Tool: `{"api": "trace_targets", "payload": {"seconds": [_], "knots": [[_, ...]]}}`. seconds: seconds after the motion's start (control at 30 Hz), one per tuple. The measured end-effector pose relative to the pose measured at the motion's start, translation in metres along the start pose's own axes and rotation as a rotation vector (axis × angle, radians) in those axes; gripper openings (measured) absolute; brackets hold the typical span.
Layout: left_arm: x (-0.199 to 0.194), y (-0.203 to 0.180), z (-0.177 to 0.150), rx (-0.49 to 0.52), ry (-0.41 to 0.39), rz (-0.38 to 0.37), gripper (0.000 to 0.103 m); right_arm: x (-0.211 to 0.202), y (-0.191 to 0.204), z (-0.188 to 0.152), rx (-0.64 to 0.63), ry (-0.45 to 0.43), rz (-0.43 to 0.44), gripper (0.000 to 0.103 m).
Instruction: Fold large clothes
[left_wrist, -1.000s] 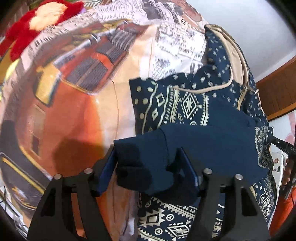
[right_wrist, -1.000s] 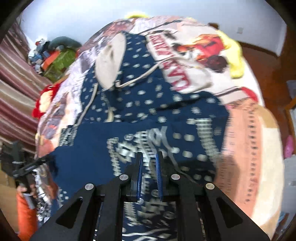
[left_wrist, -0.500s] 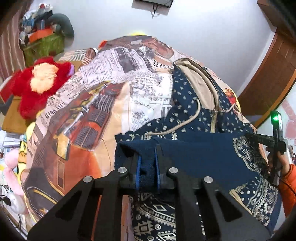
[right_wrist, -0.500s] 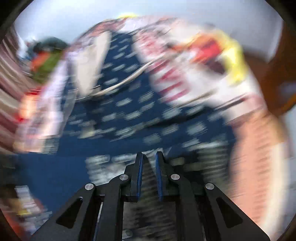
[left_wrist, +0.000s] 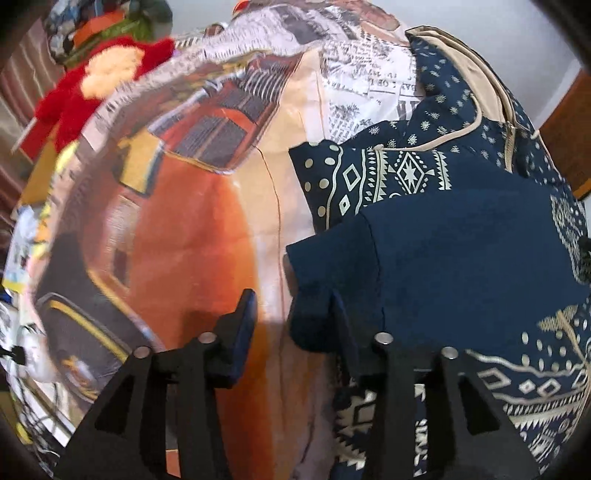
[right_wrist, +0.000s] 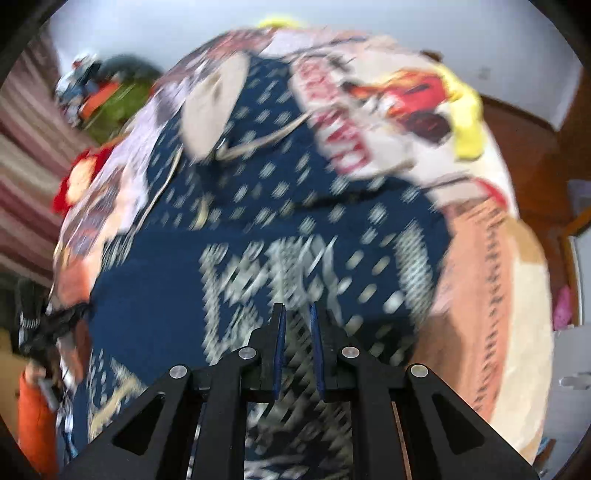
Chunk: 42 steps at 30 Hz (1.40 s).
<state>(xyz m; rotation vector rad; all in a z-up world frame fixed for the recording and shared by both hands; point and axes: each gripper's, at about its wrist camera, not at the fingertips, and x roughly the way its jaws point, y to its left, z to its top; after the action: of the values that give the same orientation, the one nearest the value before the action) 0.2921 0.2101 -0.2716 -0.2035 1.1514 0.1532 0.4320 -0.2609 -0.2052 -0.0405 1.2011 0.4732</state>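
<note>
A navy hoodie (left_wrist: 461, 254) with a cream pattern and a beige-lined hood lies on the bed, its plain navy sleeve folded across the body. My left gripper (left_wrist: 291, 310) is open just left of the sleeve cuff (left_wrist: 328, 266); the right finger is under the cuff's edge and the left finger (left_wrist: 243, 314) is over bare bedspread. In the blurred right wrist view the hoodie (right_wrist: 258, 221) fills the middle. My right gripper (right_wrist: 296, 325) is shut on a patterned fold of it.
The bedspread (left_wrist: 177, 206) has an orange car print and newspaper print. A red plush toy (left_wrist: 92, 81) lies at the bed's far left. A yellow item (right_wrist: 467, 122) lies at the far right. A wooden door frame (left_wrist: 565, 125) stands behind.
My left gripper was shut on the sleeve cuff half a second ago and has now opened, letting it drop on the hoodie's body. My right gripper stays shut on the fabric while moving.
</note>
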Motion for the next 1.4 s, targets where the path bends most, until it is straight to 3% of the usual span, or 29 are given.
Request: {"api": "trace_targets", "payload": {"seconds": [0.13,0.27,0.43,0.53,0.7,0.77,0.87,1.0,1.1,1.23,1.4], "knots": [[-0.018,-0.003,0.001,0.052,-0.016,0.024,0.044,0.020,0.004,-0.020,-0.057,0.105,-0.066,0.010],[-0.040,-0.017,0.009,0.115,-0.055,0.022,0.048,0.009,-0.005,-0.030,-0.064,0.109,-0.053,0.010],[-0.068,-0.039,0.032,0.171,-0.135,0.000,0.057,-0.005,-0.013,-0.024,-0.068,0.122,-0.101,0.010],[-0.082,-0.056,0.057,0.194,-0.188,-0.006,0.064,-0.022,-0.013,-0.009,-0.075,0.041,-0.114,0.010],[-0.092,-0.083,0.101,0.225,-0.246,-0.015,0.067,-0.056,0.003,0.031,-0.057,-0.215,-0.083,0.010],[-0.086,-0.095,0.122,0.220,-0.249,-0.035,0.071,-0.064,0.011,0.049,-0.047,-0.299,-0.048,0.010],[-0.073,-0.109,0.148,0.206,-0.238,-0.062,0.071,-0.059,0.031,0.080,-0.096,-0.352,-0.004,0.010],[-0.047,-0.122,0.187,0.132,-0.204,-0.132,0.071,-0.040,0.060,0.117,-0.219,-0.402,-0.079,0.010],[-0.025,-0.128,0.216,0.063,-0.176,-0.179,0.071,-0.017,0.070,0.147,-0.219,-0.363,-0.105,0.010],[0.004,-0.138,0.244,0.019,-0.162,-0.216,0.071,0.013,0.069,0.179,-0.149,-0.347,0.003,0.010],[0.046,-0.157,0.268,0.012,-0.111,-0.237,0.071,0.045,0.065,0.210,-0.082,-0.356,0.033,0.010]]}}
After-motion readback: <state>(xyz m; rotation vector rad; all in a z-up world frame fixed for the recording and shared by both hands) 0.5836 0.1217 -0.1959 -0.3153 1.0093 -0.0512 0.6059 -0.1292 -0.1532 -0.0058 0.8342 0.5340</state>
